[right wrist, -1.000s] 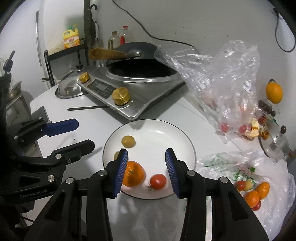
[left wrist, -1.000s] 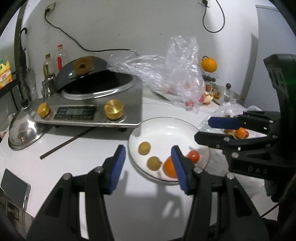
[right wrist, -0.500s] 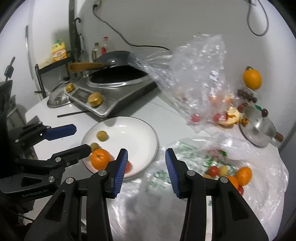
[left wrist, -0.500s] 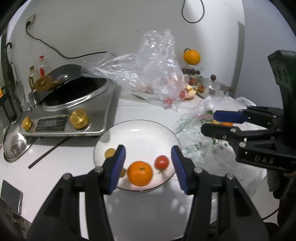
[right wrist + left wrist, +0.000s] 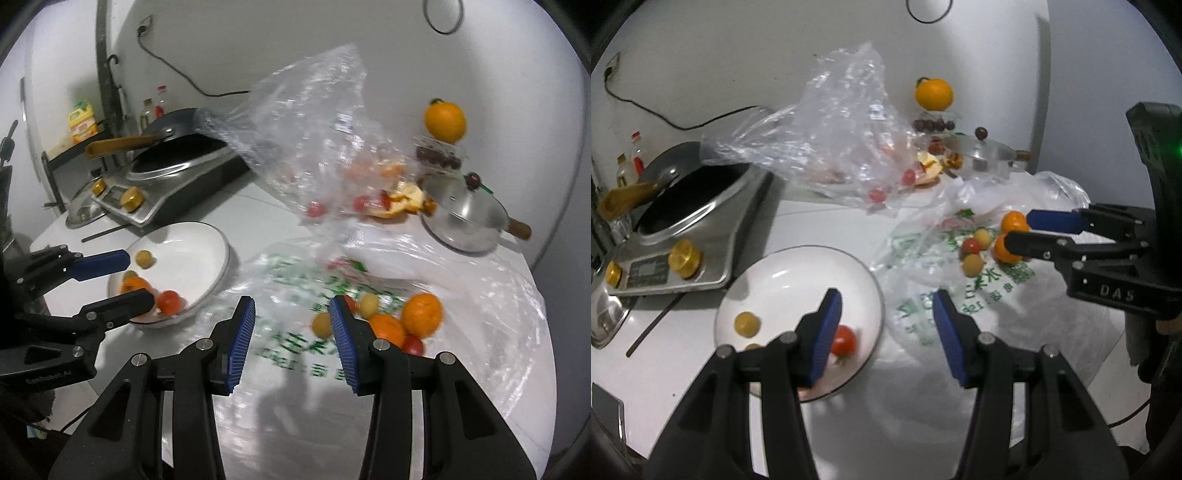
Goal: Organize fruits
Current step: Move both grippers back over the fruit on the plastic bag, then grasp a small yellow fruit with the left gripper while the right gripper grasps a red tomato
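Both grippers have swung from over the white plate toward the printed plastic bag spread at the table's right side. The right gripper, a second ago framing the plate's orange and tomato, now hangs over the bag, its empty jaws apart beside the loose fruit pile. The left gripper, equally empty and parted, now straddles the plate's right rim and the bag's near edge.
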Demonstrator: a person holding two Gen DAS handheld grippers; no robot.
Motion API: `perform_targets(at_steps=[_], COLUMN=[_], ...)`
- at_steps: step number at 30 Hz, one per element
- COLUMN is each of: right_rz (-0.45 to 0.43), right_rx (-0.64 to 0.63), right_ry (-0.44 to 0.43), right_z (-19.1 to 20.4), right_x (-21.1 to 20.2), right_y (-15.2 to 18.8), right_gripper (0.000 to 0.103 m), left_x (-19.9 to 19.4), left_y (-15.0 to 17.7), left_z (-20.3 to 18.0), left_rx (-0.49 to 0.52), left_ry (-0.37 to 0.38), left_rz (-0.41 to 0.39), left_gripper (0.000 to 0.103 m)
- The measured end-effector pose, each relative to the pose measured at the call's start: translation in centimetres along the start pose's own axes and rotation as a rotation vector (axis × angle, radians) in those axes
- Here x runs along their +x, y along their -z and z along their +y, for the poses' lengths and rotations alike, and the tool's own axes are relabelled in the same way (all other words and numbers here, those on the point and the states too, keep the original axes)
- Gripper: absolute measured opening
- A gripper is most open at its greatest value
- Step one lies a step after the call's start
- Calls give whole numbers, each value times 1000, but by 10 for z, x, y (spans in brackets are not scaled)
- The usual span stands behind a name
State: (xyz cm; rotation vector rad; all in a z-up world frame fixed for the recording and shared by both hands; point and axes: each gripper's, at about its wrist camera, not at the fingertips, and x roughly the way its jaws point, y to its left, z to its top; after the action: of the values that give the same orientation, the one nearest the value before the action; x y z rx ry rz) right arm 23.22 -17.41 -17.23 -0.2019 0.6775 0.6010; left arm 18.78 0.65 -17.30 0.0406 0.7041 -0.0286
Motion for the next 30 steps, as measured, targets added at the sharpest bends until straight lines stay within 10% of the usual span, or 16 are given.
perform_targets(at_steps=[30], right_rz=[43], right_rx=[90], right_ry=[42], right_z=[-99], right_x=[15], right_y=[34], right_gripper=[45], left_x=[76], left_y=[-29], left_z=[-88], left_rx=[163], left_ry=[74], left_rz=[68], left_gripper=[53])
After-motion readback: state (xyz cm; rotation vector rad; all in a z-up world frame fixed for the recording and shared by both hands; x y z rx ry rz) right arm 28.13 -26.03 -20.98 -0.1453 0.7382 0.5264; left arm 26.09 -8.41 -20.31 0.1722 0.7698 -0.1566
